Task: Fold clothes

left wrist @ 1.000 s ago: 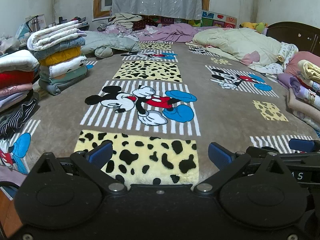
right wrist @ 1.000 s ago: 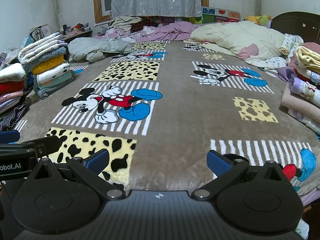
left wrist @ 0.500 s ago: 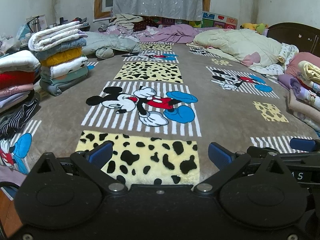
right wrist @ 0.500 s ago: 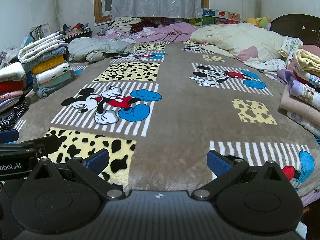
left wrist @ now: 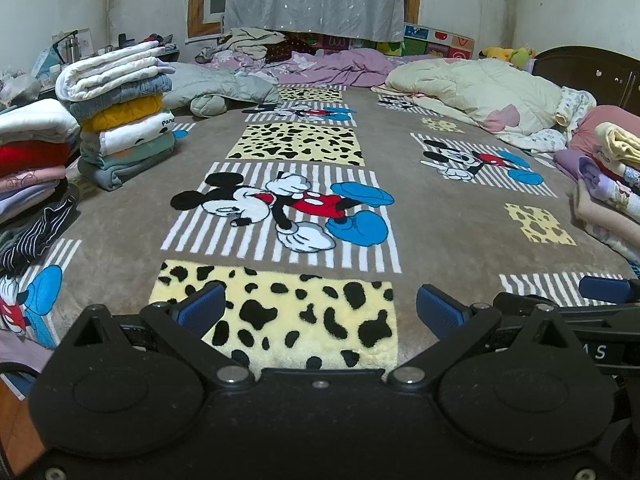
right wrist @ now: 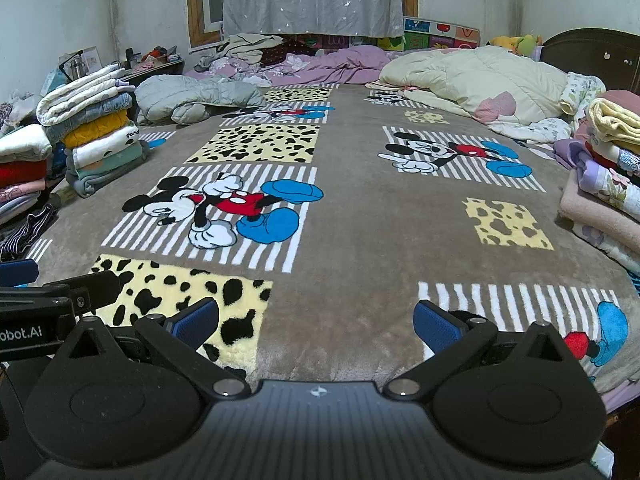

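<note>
Folded clothes (left wrist: 120, 120) sit stacked at 10 o'clock, more folded bedding (right wrist: 608, 168) at 3 o'clock. The brown cartoon blanket (left wrist: 440, 220) lies flat between. The left gripper (left wrist: 318, 308) and right gripper (right wrist: 316, 320) are spread wide, pinching nothing, over the near edge.

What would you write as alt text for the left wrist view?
An open black left gripper with blue pads hovers over a brown cartoon-mouse blanket, holding nothing. Stacks of folded clothes sit at left, with the right gripper alongside.
</note>
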Demonstrator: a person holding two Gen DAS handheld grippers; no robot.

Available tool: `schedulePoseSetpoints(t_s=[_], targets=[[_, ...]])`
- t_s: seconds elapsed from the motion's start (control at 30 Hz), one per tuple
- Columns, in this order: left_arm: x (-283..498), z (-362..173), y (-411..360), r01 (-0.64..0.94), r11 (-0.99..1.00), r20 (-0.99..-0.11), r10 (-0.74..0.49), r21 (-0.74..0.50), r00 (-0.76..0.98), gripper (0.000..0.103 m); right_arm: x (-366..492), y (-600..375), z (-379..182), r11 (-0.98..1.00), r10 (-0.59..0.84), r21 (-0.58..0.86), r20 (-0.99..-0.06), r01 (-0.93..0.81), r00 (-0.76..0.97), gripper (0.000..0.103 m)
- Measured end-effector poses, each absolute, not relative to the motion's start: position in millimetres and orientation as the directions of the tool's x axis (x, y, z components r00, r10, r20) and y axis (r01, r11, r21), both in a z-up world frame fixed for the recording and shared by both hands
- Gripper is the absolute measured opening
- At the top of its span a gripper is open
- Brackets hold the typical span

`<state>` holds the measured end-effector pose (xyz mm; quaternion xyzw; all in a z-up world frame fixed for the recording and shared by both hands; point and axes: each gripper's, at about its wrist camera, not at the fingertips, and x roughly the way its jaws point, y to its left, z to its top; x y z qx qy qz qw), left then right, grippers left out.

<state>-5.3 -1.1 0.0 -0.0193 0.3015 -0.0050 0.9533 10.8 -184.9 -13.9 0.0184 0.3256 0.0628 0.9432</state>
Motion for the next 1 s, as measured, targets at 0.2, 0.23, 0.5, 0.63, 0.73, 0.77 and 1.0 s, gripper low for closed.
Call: schedulePoseSetpoints(t_s=[0.2, 0.23, 0.5, 0.63, 0.73, 0.77, 1.0], targets=[[-5, 0, 0, -0.002, 0.999, -0.576, -0.022, -0.041, 0.817, 0.103, 11, -185, -12, 0.992, 0.129, 0.076, -0.613, -0.104, 0.78, 0.103], [-5, 0, 0, -0.002, 0.999, -0.576, -0.022, -0.041, 0.817, 0.103, 12, -185, -12, 0.992, 0.129, 0.076, -0.613, -0.104, 0.779, 0.103], [-5, 0, 0, -0.005, 0.999, -0.579, -0.021, -0.043, 0.815, 0.103, 12, -184, -11, 0.992, 0.128, 0.074, -0.616, -0.105, 0.777, 0.103], [-3, -2, 3, -0.011, 0.999, -0.587, -0.019, -0.048, 0.809, 0.103, 16, -182, -13, 0.991, 0.135, 0.077, -0.622, -0.112, 0.771, 0.103], [1, -4, 7, -0.019, 0.999, -0.594, -0.014, -0.049, 0.804, 0.103, 23, -178, -16, 0.987, 0.163, 0.095, -0.63, -0.133, 0.759, 0.103], [3, -5, 11, -0.023, 0.998, -0.597, -0.013, -0.053, 0.802, 0.103, 25, -177, -17, 0.984, 0.18, 0.107, -0.631, -0.144, 0.755, 0.103], [22, -11, 59, -0.144, 0.985, -0.618, 0.058, -0.091, 0.784, 0.103, 61, -158, -30, 0.946, 0.323, 0.204, -0.639, -0.251, 0.698, 0.103]])
